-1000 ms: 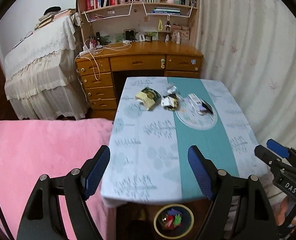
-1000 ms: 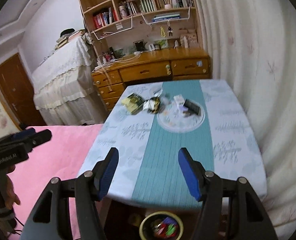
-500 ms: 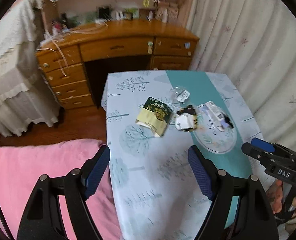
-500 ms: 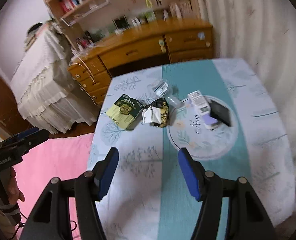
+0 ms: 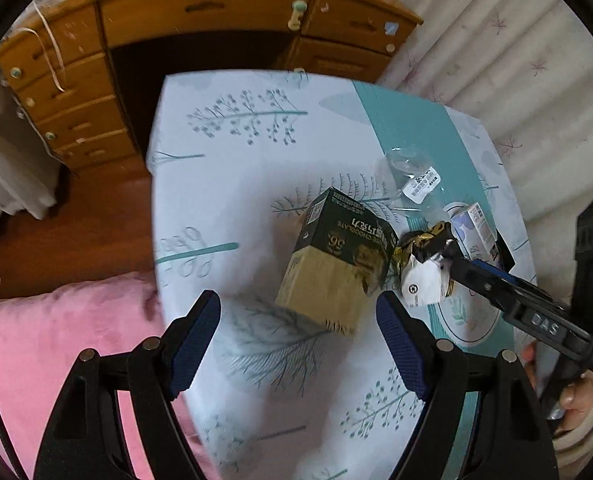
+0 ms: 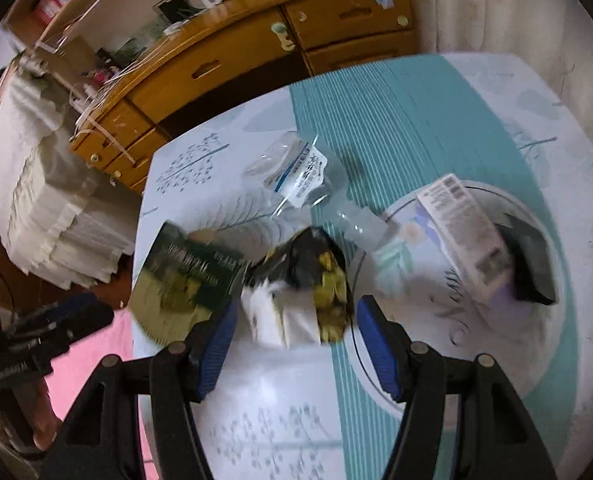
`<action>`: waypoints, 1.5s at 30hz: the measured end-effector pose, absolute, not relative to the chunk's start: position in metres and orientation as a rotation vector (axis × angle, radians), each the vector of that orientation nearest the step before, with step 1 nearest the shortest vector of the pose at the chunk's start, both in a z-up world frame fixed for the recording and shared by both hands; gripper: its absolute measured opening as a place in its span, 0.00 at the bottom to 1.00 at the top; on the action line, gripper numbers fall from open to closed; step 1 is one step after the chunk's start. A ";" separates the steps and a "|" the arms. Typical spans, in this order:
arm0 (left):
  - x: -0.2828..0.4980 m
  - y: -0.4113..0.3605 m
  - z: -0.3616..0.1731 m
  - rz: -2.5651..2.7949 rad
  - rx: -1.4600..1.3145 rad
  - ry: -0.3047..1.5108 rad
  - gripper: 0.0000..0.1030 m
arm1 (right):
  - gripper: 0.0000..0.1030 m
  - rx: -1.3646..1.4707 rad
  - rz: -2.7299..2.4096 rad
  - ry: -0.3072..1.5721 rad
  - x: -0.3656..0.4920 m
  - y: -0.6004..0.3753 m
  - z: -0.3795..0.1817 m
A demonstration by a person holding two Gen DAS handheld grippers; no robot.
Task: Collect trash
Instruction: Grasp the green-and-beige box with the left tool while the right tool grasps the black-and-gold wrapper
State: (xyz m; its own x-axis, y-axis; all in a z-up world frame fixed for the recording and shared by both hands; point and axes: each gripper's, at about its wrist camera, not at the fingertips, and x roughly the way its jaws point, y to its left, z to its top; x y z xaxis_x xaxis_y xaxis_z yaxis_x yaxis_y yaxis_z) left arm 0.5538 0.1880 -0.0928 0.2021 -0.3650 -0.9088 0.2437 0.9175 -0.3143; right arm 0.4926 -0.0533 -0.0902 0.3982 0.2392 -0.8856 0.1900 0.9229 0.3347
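A dark green and tan chocolate box (image 5: 336,268) lies on the tablecloth (image 5: 232,184), just ahead of my open left gripper (image 5: 296,320). Right of it lies a crumpled black, gold and white wrapper (image 5: 424,276). In the right wrist view that wrapper (image 6: 304,292) sits between the fingers of my open right gripper (image 6: 296,320), with the box (image 6: 184,280) at its left. The right gripper's fingertips (image 5: 462,266) show in the left wrist view at the wrapper. A clear plastic wrapper with a white label (image 6: 296,172) lies further back.
A white carton (image 6: 464,232) and a black object (image 6: 532,264) rest on a round doily (image 6: 416,360) at the right. A wooden desk (image 5: 200,16) stands behind the table. A pink bed cover (image 5: 56,344) lies at the left, a curtain (image 5: 516,48) at the right.
Both grippers have moved forward and down toward the trash. The box and the crumpled wrapper now lie close ahead, and the right gripper's fingers have come around the wrapper.
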 end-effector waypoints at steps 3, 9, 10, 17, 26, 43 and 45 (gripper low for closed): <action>0.560 0.181 -0.103 -0.453 -0.101 1.314 0.76 | 0.61 0.465 0.032 1.189 0.501 -0.054 -0.103; 0.570 0.169 -0.121 -0.487 -0.073 1.352 0.76 | 0.61 0.484 0.023 1.166 0.509 -0.054 -0.111; 0.572 0.167 -0.123 -0.491 -0.072 1.357 0.76 | 0.61 0.490 0.024 1.166 0.509 -0.055 -0.113; 0.584 0.162 -0.134 -0.536 -0.151 1.391 0.76 | 0.61 0.539 0.057 1.193 0.510 -0.058 -0.121; 0.592 0.141 -0.147 -0.568 -0.149 1.436 0.76 | 0.61 0.583 0.124 1.204 0.509 -0.051 -0.132; 0.543 0.137 -0.097 -0.557 -0.135 1.275 0.57 | 0.49 0.559 0.159 1.149 0.462 -0.054 -0.111; 0.532 0.141 -0.092 -0.556 -0.146 1.269 0.57 | 0.49 0.567 0.170 1.142 0.450 -0.057 -0.106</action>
